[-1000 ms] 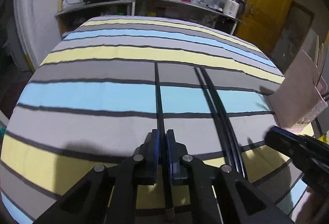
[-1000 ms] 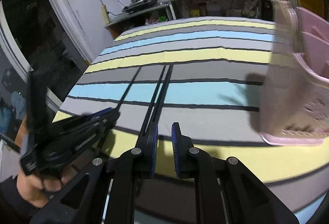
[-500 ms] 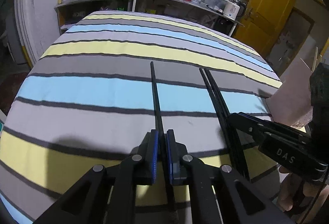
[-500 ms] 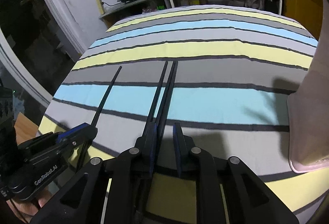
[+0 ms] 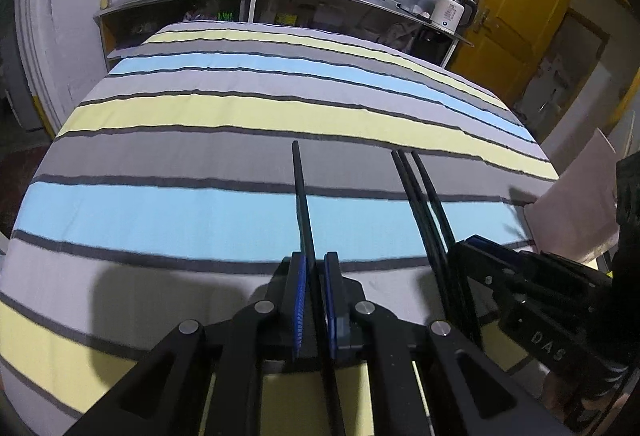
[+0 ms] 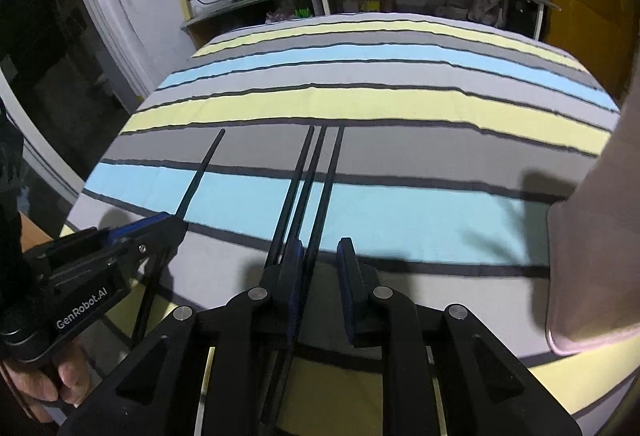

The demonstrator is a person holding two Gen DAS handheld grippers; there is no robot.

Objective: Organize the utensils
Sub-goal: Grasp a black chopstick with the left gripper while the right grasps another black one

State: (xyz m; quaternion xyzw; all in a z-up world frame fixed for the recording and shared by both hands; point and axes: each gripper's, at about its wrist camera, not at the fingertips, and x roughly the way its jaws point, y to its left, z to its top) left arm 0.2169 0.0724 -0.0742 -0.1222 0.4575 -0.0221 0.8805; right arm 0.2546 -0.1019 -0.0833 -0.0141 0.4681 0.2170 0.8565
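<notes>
The left tongs (image 5: 315, 300) are closed on a single black chopstick (image 5: 301, 196), which points forward over the striped bench (image 5: 200, 116). The right tongs (image 6: 320, 284) stand slightly parted around a bundle of three chopsticks (image 6: 316, 180) lying side by side; whether the pads actually press them cannot be told. The pink holder (image 6: 592, 236) stands just to the right. To do this step well, the person should probably close the right tongs squarely across all three sticks near their thick ends, keep them parallel, then lift level so none slips out.
</notes>
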